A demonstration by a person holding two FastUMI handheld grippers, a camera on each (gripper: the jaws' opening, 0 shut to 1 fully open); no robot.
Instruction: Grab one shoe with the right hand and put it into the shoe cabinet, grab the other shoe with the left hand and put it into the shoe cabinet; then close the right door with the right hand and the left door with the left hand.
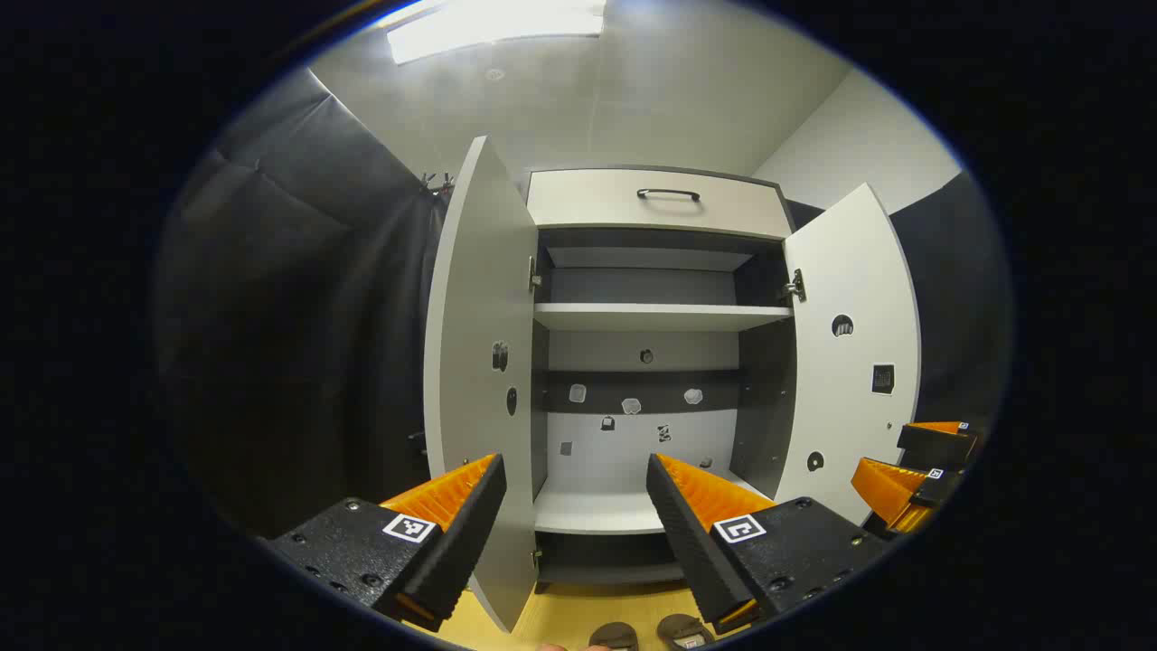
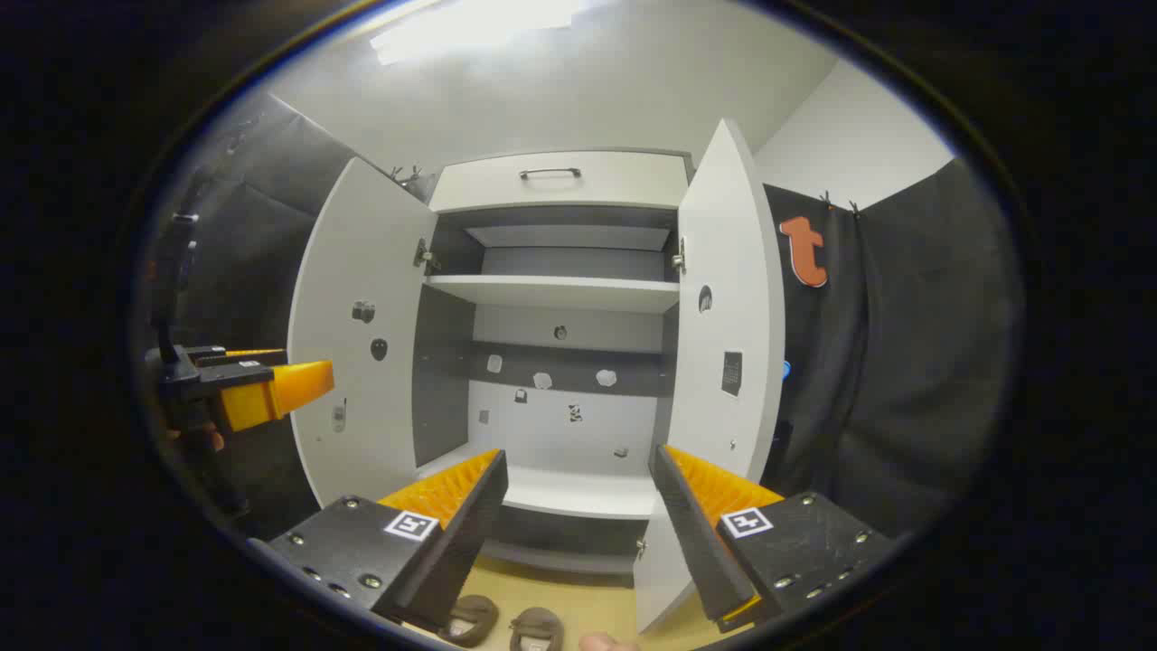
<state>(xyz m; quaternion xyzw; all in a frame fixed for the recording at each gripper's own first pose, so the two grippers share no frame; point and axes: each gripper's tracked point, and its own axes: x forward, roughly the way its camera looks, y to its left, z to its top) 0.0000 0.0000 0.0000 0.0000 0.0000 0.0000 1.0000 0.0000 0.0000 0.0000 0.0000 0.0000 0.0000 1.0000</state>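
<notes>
The white shoe cabinet [image 1: 660,316] [image 2: 560,294] stands ahead with both doors swung open and its shelves bare. Its left door [image 1: 475,362] [image 2: 362,334] and right door [image 1: 850,353] [image 2: 728,316] flank the opening. Two brown shoes [image 1: 655,633] [image 2: 502,622] lie side by side on the wooden floor in front, at the bottom edge of both views. My left gripper [image 1: 574,515] is open and holds nothing, well above the shoes; it also appears at the left [image 2: 262,384] of the right gripper view. My right gripper [image 2: 578,515] is open too, seen again at the right edge [image 1: 913,470] of the left gripper view.
A drawer with a dark handle [image 1: 667,193] [image 2: 550,172] tops the cabinet. Black cloth walls [image 1: 298,316] [image 2: 895,362] close in on both sides. The yellow wooden floor [image 1: 565,615] [image 2: 578,597] runs up to the cabinet base. A hand [image 2: 194,438] holds the left gripper.
</notes>
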